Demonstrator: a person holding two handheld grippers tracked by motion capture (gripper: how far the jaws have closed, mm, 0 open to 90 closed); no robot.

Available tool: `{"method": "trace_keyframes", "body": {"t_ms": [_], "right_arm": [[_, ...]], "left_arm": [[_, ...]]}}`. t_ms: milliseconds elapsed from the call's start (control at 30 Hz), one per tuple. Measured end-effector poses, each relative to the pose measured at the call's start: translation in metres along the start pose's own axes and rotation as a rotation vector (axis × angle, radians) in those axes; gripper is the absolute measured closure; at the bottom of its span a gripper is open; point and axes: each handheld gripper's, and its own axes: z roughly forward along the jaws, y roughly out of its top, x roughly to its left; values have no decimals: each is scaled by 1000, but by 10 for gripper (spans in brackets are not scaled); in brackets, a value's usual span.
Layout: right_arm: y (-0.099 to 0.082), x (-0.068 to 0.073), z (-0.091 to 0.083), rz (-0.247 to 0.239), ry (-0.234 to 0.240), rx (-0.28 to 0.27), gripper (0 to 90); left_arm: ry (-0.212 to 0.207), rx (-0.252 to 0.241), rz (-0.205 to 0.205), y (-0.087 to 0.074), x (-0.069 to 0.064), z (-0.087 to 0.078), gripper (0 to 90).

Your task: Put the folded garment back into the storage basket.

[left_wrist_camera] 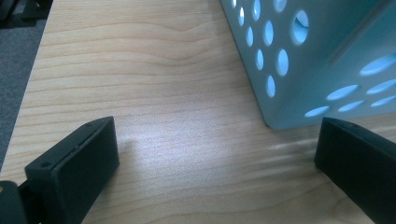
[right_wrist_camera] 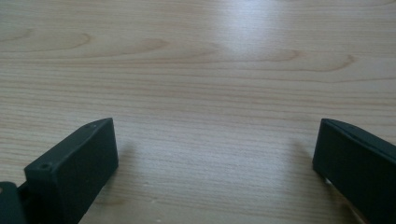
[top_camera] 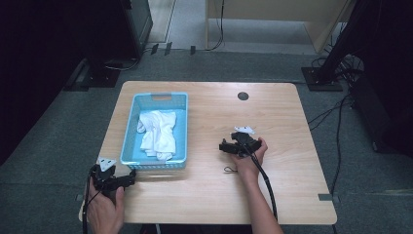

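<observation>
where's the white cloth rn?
In the high view the white cloth lies bunched inside the blue basket on the table's left half, just ahead of the left gripper.

One wooden table (top_camera: pixel 204 195) is carrying one light blue perforated basket (top_camera: pixel 130 131), holding one white crumpled cloth (top_camera: pixel 158 132). Two hands are holding two black grippers: left gripper (top_camera: pixel 127 180), right gripper (top_camera: pixel 223 147).
</observation>
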Motion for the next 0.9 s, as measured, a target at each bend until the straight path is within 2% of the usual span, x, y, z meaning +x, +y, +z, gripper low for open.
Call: {"method": "trace_keyframes", "body": {"t_ms": [467, 900], "right_arm": [[-7, -14, -7, -9, 9, -1, 0], [-11, -26, -12, 3, -3, -1, 0]], "left_arm": [[0, 0, -1, 0, 0, 0, 0], [0, 0, -1, 0, 0, 0, 0]]}}
